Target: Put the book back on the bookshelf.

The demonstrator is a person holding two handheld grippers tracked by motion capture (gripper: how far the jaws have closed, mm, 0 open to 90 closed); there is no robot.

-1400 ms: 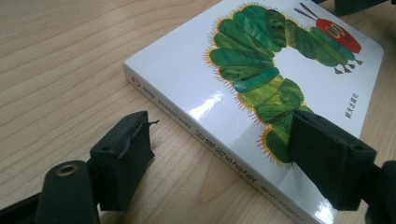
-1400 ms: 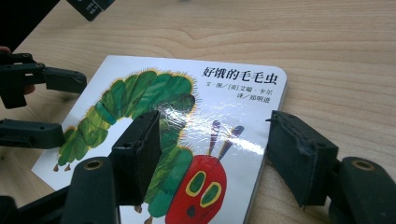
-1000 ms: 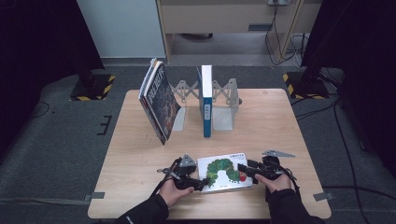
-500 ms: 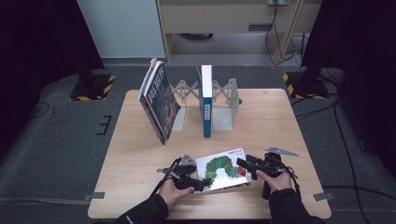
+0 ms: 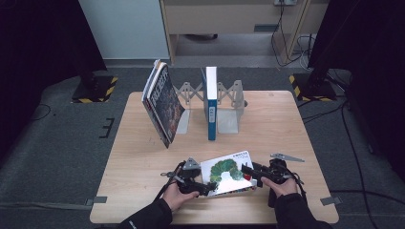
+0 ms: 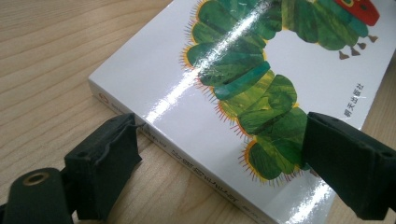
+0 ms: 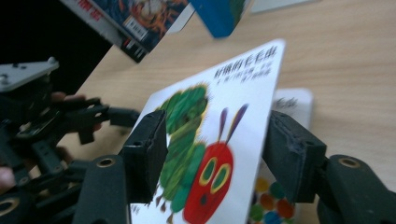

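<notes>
A white picture book with a green caterpillar [image 5: 224, 174] lies near the table's front edge, between my two grippers. My left gripper [image 5: 209, 187] is at the book's left spine corner. In the left gripper view one jaw touches the spine and the other hangs over the cover [image 6: 224, 70]; the left gripper [image 6: 222, 128] is open and its jaws have just been opening. My right gripper [image 5: 249, 172] is at the book's right side. There the lifted cover [image 7: 219, 121] stands tilted between the wide jaws of the right gripper [image 7: 217, 128], which have just been closing. An inner page [image 7: 292, 100] shows beneath the cover.
At the back of the wooden table [image 5: 286, 124] stand metal bookends [image 5: 229, 102] with a blue book [image 5: 210, 107] upright. Dark books [image 5: 162, 102] lean to their left. The table's front edge lies just below both hands.
The book's cover has risen at its right side, off the page beneath. Both hands have stayed where they were.
</notes>
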